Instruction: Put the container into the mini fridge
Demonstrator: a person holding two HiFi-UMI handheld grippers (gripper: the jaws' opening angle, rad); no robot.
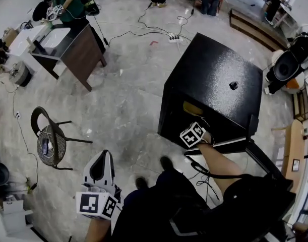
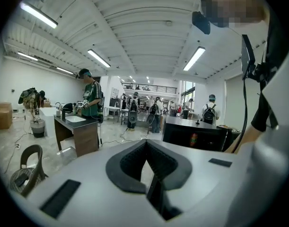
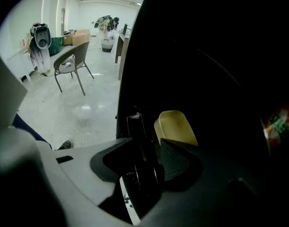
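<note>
1. Black, glossy, box-shaped mini fridge (image 1: 214,79) stands on the pale marbled floor (image 1: 123,100).
2. White left claw (image 2: 145,148) hangs clenched and empty above the floor.
3. White right claw (image 3: 153,141) reaches in at the fridge's front edge, released.
4. Pale yellow plastic container (image 3: 175,126) sits inside the fridge, just beyond that claw's pads.

Pale glossy tiled floor (image 1: 128,100) carries everything.
- Black mini fridge (image 1: 214,79) stands on floor, door open toward person; small black object (image 1: 233,85) rests on its top.
- Yellow container (image 3: 175,126) sits inside fridge, on interior surface.
- Wicker chair (image 1: 50,137) stands on floor, well apart from fridge.
- Dark wooden sink cabinet (image 1: 75,47) stands farther off.
- White power strip (image 1: 174,38) and black cables (image 1: 128,33) lie on floor behind fridge.
- Round bin (image 1: 20,74) beside cabinet.
</note>
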